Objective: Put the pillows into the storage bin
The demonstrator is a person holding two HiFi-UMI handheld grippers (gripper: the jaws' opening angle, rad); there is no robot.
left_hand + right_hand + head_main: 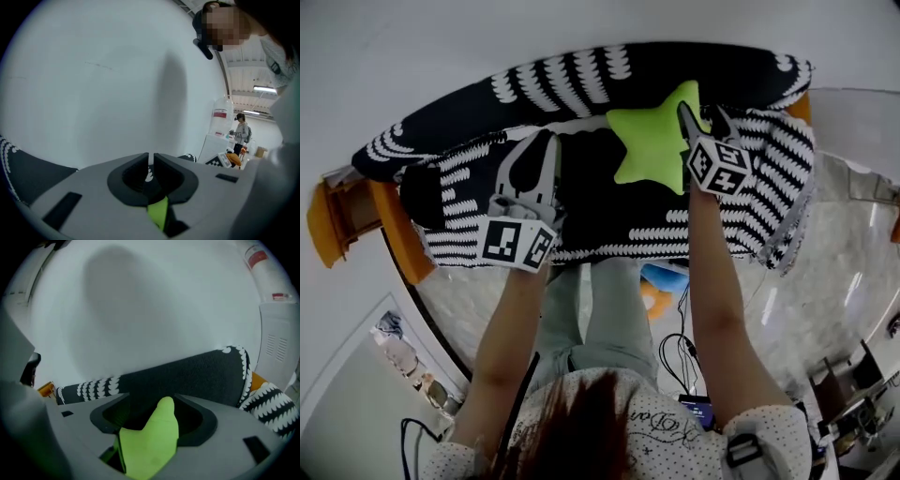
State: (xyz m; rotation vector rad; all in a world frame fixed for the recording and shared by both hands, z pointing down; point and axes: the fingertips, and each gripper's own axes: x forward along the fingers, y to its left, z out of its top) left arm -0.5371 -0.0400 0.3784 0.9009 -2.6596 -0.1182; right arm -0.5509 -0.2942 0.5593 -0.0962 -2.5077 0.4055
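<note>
While the jaws of the right gripper [701, 117] stand spread around it, the lime-green star-shaped pillow [656, 141] lies at the right inside the black-and-white patterned fabric storage bin [581, 80]. The jaws of the left gripper [536, 150] are pressed together.
</note>
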